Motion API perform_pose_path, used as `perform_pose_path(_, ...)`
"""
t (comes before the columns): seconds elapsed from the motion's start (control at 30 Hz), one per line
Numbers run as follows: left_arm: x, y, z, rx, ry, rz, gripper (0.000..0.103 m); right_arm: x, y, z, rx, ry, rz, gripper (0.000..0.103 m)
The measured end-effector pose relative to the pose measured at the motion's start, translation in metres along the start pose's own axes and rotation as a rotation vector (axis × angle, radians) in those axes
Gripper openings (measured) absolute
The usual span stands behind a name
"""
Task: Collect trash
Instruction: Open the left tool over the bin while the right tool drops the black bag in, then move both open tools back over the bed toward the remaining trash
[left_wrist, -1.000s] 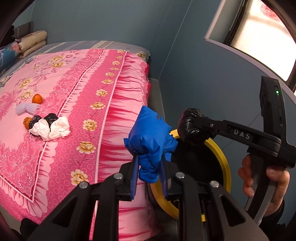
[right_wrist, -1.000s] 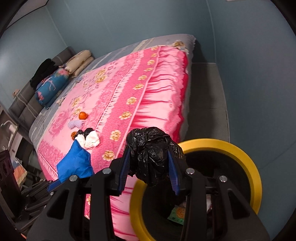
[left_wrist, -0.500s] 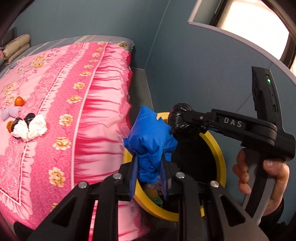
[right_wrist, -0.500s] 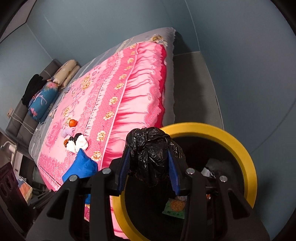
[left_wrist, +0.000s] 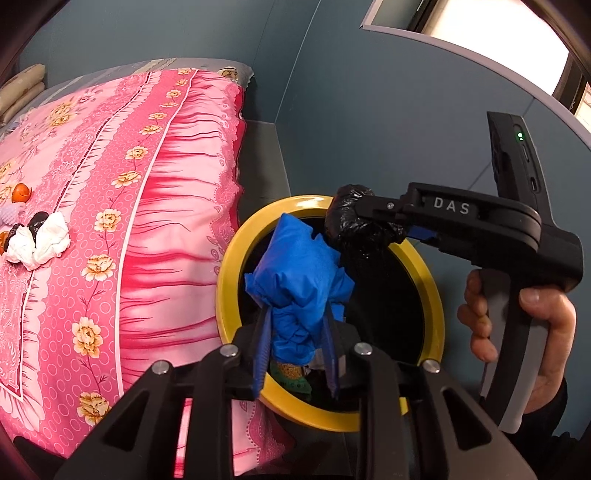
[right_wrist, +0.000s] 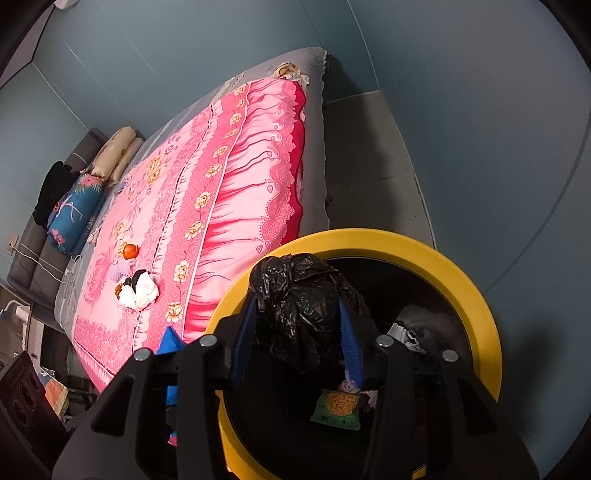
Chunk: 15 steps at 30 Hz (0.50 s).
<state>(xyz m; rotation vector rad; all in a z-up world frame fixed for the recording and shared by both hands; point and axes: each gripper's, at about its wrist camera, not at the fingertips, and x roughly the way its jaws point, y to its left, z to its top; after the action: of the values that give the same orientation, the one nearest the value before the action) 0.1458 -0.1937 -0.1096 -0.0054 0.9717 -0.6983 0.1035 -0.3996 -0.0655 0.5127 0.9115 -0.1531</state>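
Note:
My left gripper (left_wrist: 295, 328) is shut on a crumpled blue bag (left_wrist: 301, 280) and holds it over the yellow-rimmed trash bin (left_wrist: 229, 273). My right gripper (right_wrist: 297, 328) is shut on a crumpled black plastic bag (right_wrist: 299, 295), also over the bin (right_wrist: 476, 295); it shows in the left wrist view (left_wrist: 354, 221) beside the blue bag. Inside the bin lie a green snack wrapper (right_wrist: 334, 406) and other scraps. More trash stays on the pink bed: white crumpled tissues (left_wrist: 37, 243) with black bits, and orange peel (left_wrist: 21, 192).
The pink floral bedspread (left_wrist: 147, 221) hangs down right next to the bin. Blue-grey walls close in behind and to the right. A strip of grey floor (right_wrist: 369, 166) runs between bed and wall. Pillows (right_wrist: 77, 206) lie at the bed's head.
Both grippers have moved from beside the bed's edge to over the bin opening, each still holding its bag. The bin's inside has come into view.

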Motion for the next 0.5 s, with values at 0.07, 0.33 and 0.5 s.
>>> perform_pose_path(0.07, -0.003, 0.001, 0.0, -0.003, -0.005, -0.006, 0.032, -0.001, -0.002, 0.001, 0.009, -0.002, 0.003, 0.044)
perform_pose_path(0.33, -0.013, 0.006, -0.002, -0.011, -0.031, -0.009, 0.047, -0.009, -0.006, 0.006, 0.035, -0.027, -0.001, 0.051)
perform_pose_path(0.5, -0.017, 0.012, -0.002, -0.031, -0.04, -0.004, 0.052, -0.012, -0.006, 0.008, 0.042, -0.032, 0.008, 0.057)
